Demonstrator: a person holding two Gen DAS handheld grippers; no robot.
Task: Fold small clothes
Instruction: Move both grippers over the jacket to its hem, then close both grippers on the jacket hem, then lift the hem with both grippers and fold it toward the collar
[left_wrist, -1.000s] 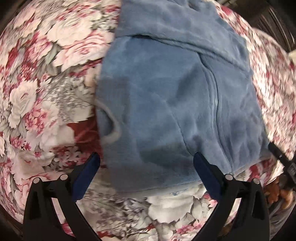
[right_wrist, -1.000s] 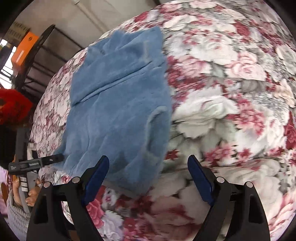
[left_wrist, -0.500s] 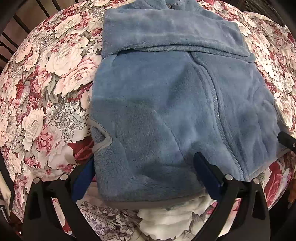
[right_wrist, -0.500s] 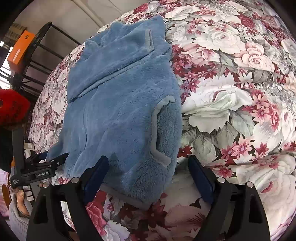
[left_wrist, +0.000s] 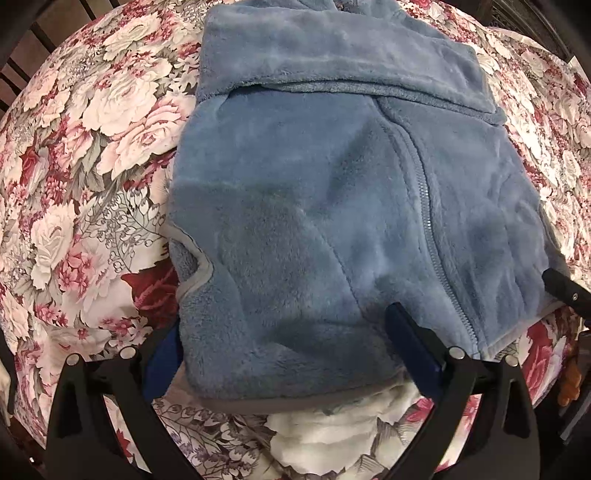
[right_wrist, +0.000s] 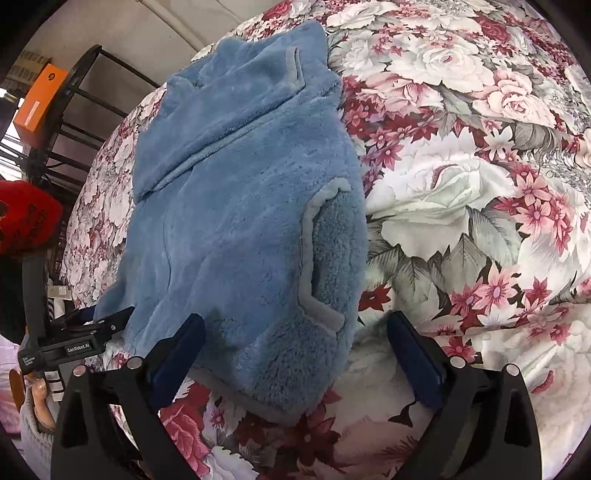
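Observation:
A small blue fleece vest (left_wrist: 332, 192) with a front zipper (left_wrist: 428, 229) and grey-trimmed armholes lies flat on the floral tablecloth (left_wrist: 81, 155). Its hood is folded across the far end. My left gripper (left_wrist: 280, 343) is open, and the vest's near hem corner lies between its fingers. My right gripper (right_wrist: 295, 343) is open around the opposite hem corner of the vest (right_wrist: 240, 221), beside the armhole (right_wrist: 314, 258). The left gripper also shows at the left of the right wrist view (right_wrist: 74, 339), at the vest's other corner.
The floral tablecloth (right_wrist: 461, 184) covers the whole surface around the vest. A black metal rack (right_wrist: 74, 92) with an orange box (right_wrist: 37, 99) stands beyond the table's far left edge. A red object (right_wrist: 26, 218) sits at the left.
Both grippers have moved forward onto the vest's near hem, one at each corner, so the hem now lies between their open fingers. The vest has not moved.

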